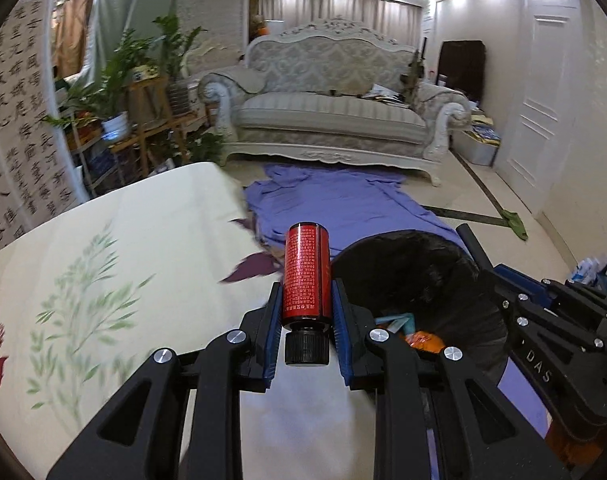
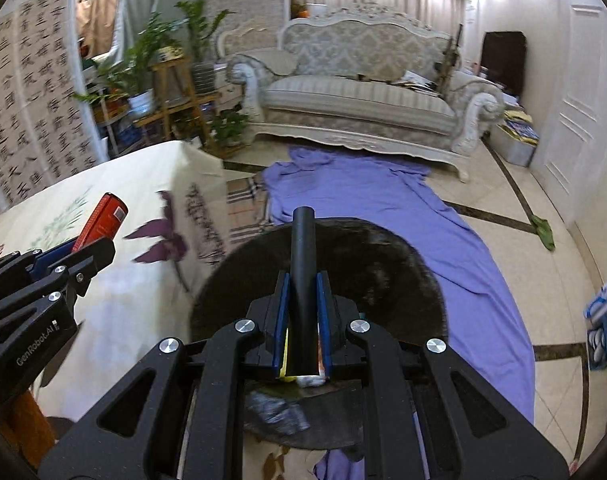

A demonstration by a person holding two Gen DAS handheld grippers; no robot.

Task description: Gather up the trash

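Observation:
My left gripper (image 1: 306, 300) is shut on a red bottle (image 1: 306, 272) with a black cap, held above the table's right edge, just left of a black trash bag (image 1: 415, 280). The bag is open and holds orange and blue wrappers (image 1: 419, 338). My right gripper (image 2: 303, 300) is shut on a black handle (image 2: 303, 256) that reaches over the bag (image 2: 363, 256). The right gripper shows at the right of the left wrist view (image 1: 559, 312). The left gripper (image 2: 79, 256) and the red bottle (image 2: 103, 218) show at the left of the right wrist view.
A cream tablecloth (image 1: 103, 264) with printed leaves and flowers covers the table on the left. A purple sheet (image 1: 343, 200) lies on the floor before an ornate sofa (image 1: 335, 108). Potted plants (image 1: 115, 88) stand at the left. A green rag (image 1: 515, 224) lies on the floor at the right.

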